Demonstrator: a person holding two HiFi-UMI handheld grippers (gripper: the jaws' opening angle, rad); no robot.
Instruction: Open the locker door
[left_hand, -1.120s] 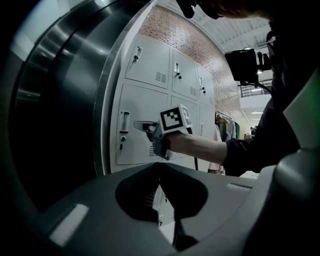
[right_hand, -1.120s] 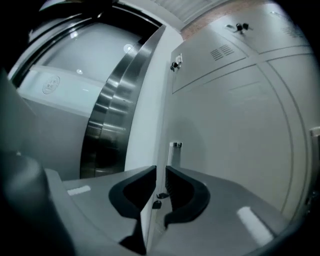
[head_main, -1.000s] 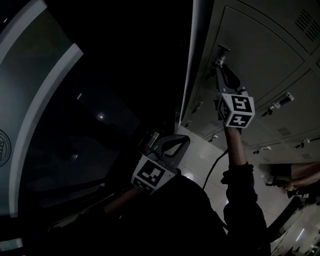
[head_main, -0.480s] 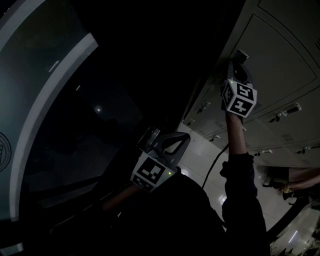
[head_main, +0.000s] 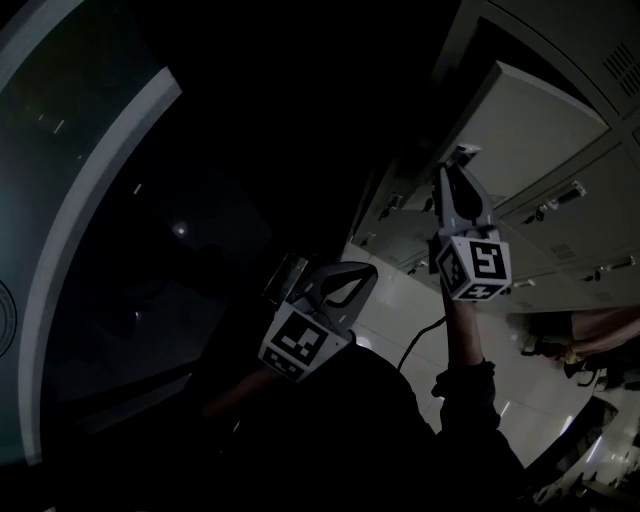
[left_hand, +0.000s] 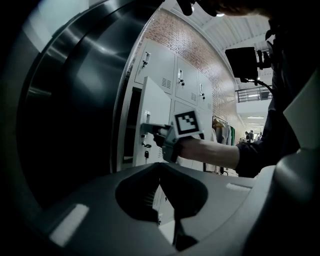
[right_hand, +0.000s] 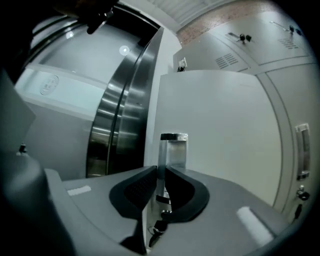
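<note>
While the right gripper (head_main: 460, 160) is held up at arm's length, its jaws are closed on the locker door handle (head_main: 462, 152), a small upright metal tab that rises out from between them. In the right gripper view the two dark pads press on the handle (right_hand: 172, 145) from either side. Just under the jaws (right_hand: 161, 175) a key on a ring (right_hand: 158, 228) hangs from the lock. The locker door (right_hand: 220, 140) fills the space beyond the jaws as a pale flat panel. It stands ajar, its free edge lifted away from the row of lockers (head_main: 560, 200). A dark gap shows at the open compartment (head_main: 480, 45) behind it. To the left of the right jaws runs a polished steel column (right_hand: 125, 110).

The left gripper (head_main: 295, 278) hangs lower, well apart from the door. Its jaws are closed on each other with nothing between them (left_hand: 161, 170). Looking past those jaws, the left gripper view shows the right gripper (left_hand: 150, 129) on the handle and the door (left_hand: 150, 107) angled out from the locker bank. The person's forearm (left_hand: 210, 152) reaches in from the right. Above the lockers runs a brick wall (left_hand: 170, 40).
</note>
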